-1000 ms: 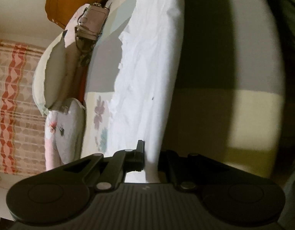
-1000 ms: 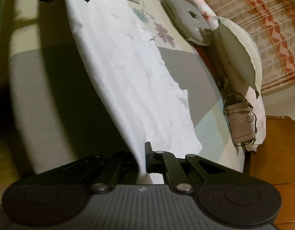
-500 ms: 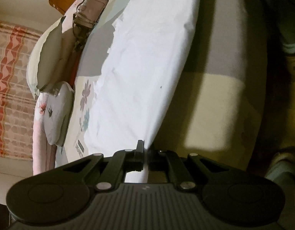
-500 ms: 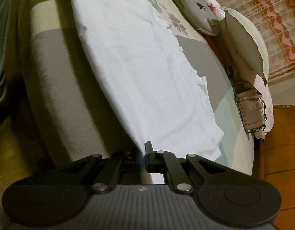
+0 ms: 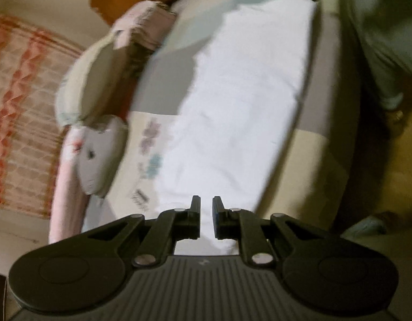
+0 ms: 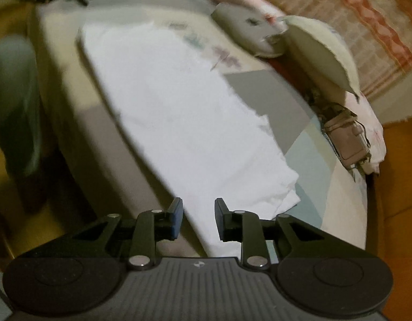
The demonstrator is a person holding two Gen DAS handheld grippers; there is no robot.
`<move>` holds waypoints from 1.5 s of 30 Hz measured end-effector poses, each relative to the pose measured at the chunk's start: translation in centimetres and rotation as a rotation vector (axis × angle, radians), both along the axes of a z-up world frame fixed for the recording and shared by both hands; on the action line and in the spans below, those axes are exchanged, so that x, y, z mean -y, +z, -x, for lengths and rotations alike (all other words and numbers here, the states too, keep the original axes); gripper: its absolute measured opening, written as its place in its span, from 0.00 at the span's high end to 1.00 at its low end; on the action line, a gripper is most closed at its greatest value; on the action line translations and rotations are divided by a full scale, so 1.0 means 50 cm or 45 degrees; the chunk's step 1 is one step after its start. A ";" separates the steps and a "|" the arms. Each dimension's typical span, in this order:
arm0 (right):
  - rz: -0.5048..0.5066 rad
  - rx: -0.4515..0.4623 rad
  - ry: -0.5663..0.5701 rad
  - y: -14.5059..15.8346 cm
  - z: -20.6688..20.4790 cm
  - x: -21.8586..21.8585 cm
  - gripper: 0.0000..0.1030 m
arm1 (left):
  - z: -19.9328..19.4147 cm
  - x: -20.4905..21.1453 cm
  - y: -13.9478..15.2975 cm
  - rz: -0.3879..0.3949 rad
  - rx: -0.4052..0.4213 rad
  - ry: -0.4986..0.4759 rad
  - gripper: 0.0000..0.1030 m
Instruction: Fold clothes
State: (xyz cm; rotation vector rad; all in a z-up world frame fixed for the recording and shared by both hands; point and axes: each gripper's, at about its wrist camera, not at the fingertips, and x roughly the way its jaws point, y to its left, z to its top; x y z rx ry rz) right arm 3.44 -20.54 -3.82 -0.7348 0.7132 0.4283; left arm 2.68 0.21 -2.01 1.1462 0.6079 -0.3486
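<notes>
White garment [image 5: 232, 112] is lying spread flat along the bed [image 5: 310, 155], near its front edge, well apart from the grey pillow [image 5: 98, 157]. Left gripper [image 5: 206, 208] and right gripper [image 6: 198, 211] are hovering released, fingers parted, over opposite ends.

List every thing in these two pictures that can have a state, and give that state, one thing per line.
left gripper: open, jaws a little apart, holding nothing.
right gripper: open, jaws wider apart, holding nothing.
white garment: lying spread flat on the bed, released.
bed: covered with a patchwork sheet.
small bag: lying by the pillows; open or closed, cannot tell.
</notes>
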 end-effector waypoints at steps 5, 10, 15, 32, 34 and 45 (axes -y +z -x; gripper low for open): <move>-0.159 0.039 -0.082 0.069 0.027 0.024 0.67 | 0.017 -0.024 0.064 0.114 0.044 0.042 0.88; -0.220 0.094 -0.147 0.104 0.056 0.045 0.58 | 0.002 -0.052 0.095 0.314 -0.004 0.094 0.88; -0.313 0.090 -0.197 0.101 0.050 0.057 0.56 | -0.052 -0.079 0.088 0.596 -0.071 0.238 0.84; -0.667 -0.136 -0.516 -0.080 -0.136 0.100 0.56 | -0.143 -0.168 -0.147 0.953 -0.266 0.605 0.73; -0.646 -0.162 -0.542 -0.112 -0.125 0.107 0.53 | -0.118 -0.190 -0.164 1.028 -0.242 0.609 0.71; -0.738 -0.061 -0.532 -0.075 -0.139 0.105 0.47 | -0.166 -0.167 -0.080 1.004 -0.129 0.446 0.52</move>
